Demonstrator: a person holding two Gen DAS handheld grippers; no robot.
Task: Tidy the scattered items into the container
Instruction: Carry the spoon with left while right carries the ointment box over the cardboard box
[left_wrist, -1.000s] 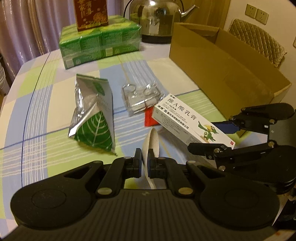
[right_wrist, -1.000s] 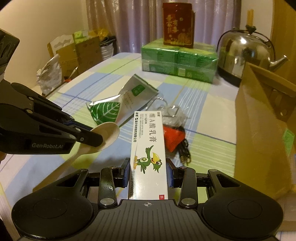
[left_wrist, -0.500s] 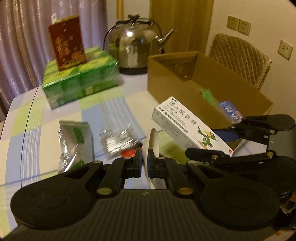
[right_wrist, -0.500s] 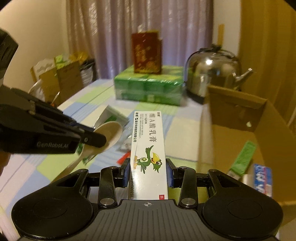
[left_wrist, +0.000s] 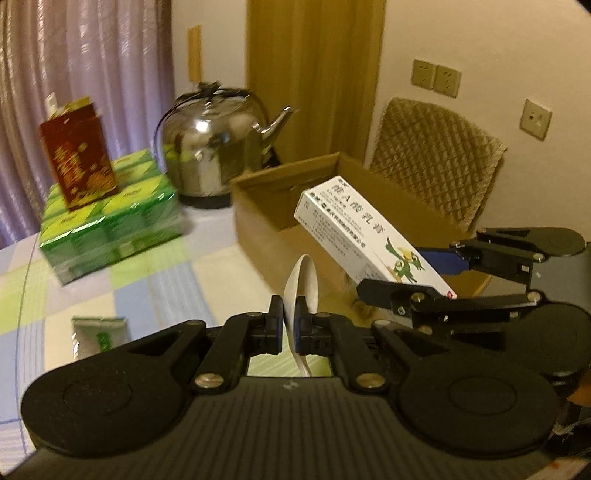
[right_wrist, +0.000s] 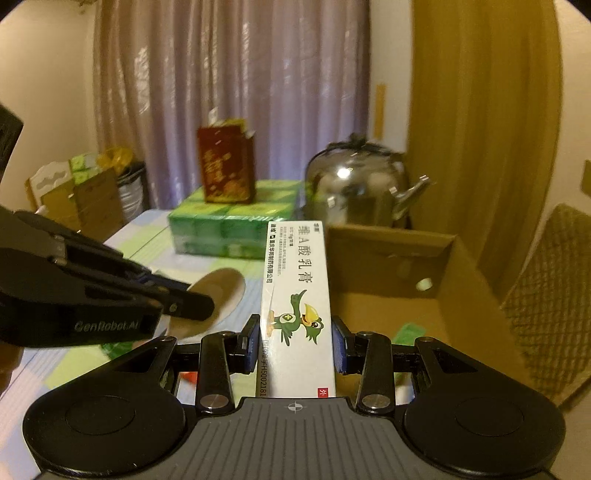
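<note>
At the checked table, I hold one item in each hand and both are airborne on the near side of the cardboard box. My right gripper is clamped on the long sides of a white medicine carton printed with a green cartoon bird; my left gripper is pinched tight on a white spoon, bowl pointing forward and up.

The carton's long axis runs straight out along my right fingers toward the far wall of the box, and its far end appears to reach over the near rim. From the left wrist view the carton slants across the box opening, so I judge the right hand the nearer of the two to a drop. The spoon sits left of the carton and short of the box's near wall, its bowl over the tablecloth, not over the opening. The box lies ahead and slightly right of both sets of fingers.

Inside the box a green packet rests on the floor near the front; what else is in there I cannot tell. A silver-and-green pouch remains on the table to the near left, well apart from the box. A steel kettle and a stack of green packs stand at the far side.
</note>
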